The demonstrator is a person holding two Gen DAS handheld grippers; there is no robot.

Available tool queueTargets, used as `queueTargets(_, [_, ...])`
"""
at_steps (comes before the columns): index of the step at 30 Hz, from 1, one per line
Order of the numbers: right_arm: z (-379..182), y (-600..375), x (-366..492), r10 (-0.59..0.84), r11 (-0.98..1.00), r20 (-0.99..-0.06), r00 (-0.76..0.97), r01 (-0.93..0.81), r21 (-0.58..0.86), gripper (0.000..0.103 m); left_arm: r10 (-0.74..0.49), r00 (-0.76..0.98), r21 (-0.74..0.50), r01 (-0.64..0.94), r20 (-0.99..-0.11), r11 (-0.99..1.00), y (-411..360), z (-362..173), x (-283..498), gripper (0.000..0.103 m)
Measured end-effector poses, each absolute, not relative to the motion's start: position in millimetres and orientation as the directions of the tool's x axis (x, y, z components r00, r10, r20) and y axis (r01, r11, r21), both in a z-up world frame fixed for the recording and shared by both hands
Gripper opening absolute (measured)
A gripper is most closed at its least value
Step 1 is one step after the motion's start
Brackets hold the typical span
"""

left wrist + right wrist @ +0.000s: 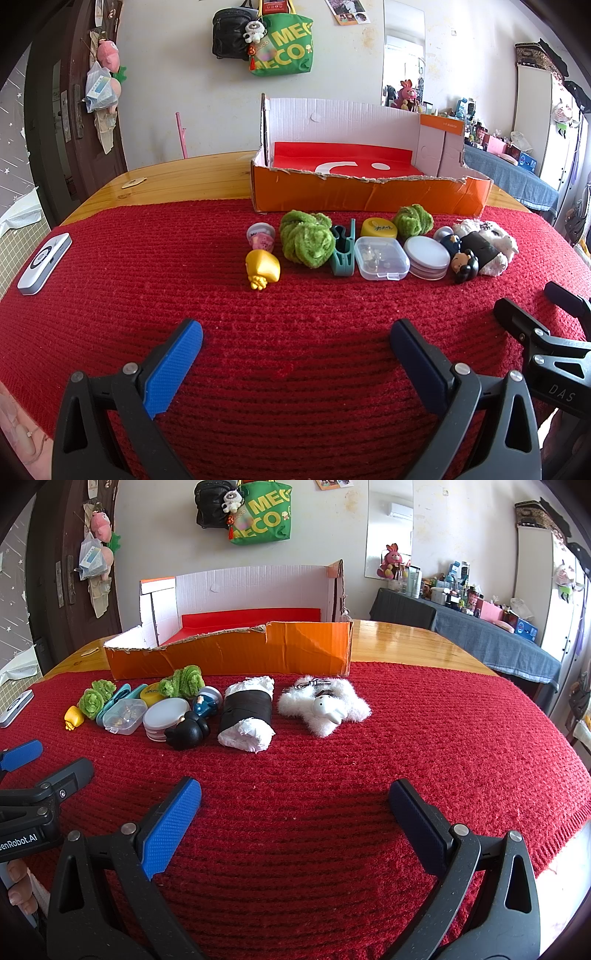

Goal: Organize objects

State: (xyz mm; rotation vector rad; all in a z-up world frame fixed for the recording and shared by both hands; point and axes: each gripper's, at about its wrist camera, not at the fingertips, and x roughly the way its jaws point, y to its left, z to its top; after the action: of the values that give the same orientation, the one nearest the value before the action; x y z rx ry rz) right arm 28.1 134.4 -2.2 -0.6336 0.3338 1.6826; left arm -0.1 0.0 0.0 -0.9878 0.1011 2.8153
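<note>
Claws come first, nearest the viewer: the left claw (295, 354) and the right claw (293, 814) both hang over bare red knitted cloth (147, 295) with their blue pads (173, 369) spread wide apart and nothing between them. Just beyond, a row of small things waits on the cloth: at the left end a yellow plastic carrot-shaped toy (261, 272), then a green fuzzy yarn ball (306, 238), a teal plastic clip (343, 249), a clear plastic hinged case (381, 258), a stack of round white lids (426, 257), a black-haired figurine (187, 732), a white paper roll banded in black tape (246, 716) and, at the right end, a white fluffy plush (325, 705). Farther still, on the wooden worktop (406, 638), stands the orange cardboard box with a torn near wall (369, 194), apparently the place to put them. I judge the work not yet begun; a sound start is for each claw to take the item nearest its own side, close across the narrow width, and lift over the ragged edge. The slick case and lids may slip, so grip them low and square. Items in the back row are partly hidden behind the front ones, the box floor's near strip is blocked by its wall, and the case's contents are too small to name.
</note>
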Motion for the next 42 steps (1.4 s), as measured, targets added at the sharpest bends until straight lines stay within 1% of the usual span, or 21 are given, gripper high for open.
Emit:
queueTargets(10, [-2,135,29,0.814,-0.182,-0.575,-0.077,-0.975,-0.127,0.103,0.123,-0.770,0.008,-0.165,-0.626,-0.986,0,0,0,0.103])
queueTargets(19, [-3,136,26,0.804,-0.161,-0.592,-0.056,-0.979,-0.127,0.103,0.115,-0.769,0.016,-0.160,-0.629,-0.987,0,1,0,0.103])
queueTargets(23, [4,140,31,0.794,-0.155,-0.605,-0.060,-0.982,-0.106,0.103,0.108,-0.773,0.013,-0.149,-0.626,-0.989,3,5,0,0.103])
queueTargets(24, [7,140,33,0.798,-0.112,-0.602,-0.029,-0.989,-0.101,0.103,0.107,-0.780,0.016,-0.149,-0.617,-0.989,2,8,1,0.103])
queueTargets(25, [10,140,34,0.803,-0.014,-0.594,0.049,-0.995,-0.102,0.103,0.105,-0.785,0.019,-0.148,-0.611,-0.989,0,9,0,0.103])
queueTargets(26, [14,141,34,0.806,0.033,-0.585,0.088,-0.994,-0.104,0.103,0.106,-0.789,0.023,-0.150,-0.605,-0.988,1,15,-2,0.103])
queueTargets(28, [24,143,35,0.816,0.062,-0.565,0.122,-0.990,-0.124,0.103,0.123,-0.786,0.010,-0.163,-0.606,-0.987,-2,24,-2,0.103])
queueTargets(30, [35,148,36,0.823,0.062,-0.553,0.128,-0.989,-0.136,0.103,0.165,-0.761,-0.033,-0.186,-0.628,-0.982,-8,31,-9,0.103])
queueTargets(33, [47,158,43,0.826,0.063,-0.551,0.118,-0.991,-0.117,0.103,0.205,-0.727,-0.084,-0.199,-0.656,-0.976,-17,35,-23,0.103])
queueTargets(38, [63,182,63,0.803,0.054,-0.588,0.096,-0.995,-0.089,0.103,0.191,-0.696,-0.072,-0.197,-0.692,-0.978,-29,36,-43,0.103])
queueTargets(42, [65,198,74,0.774,0.043,-0.623,0.111,-0.991,-0.124,0.103,0.246,-0.611,-0.121,-0.239,-0.752,-0.963,-42,29,-61,0.103])
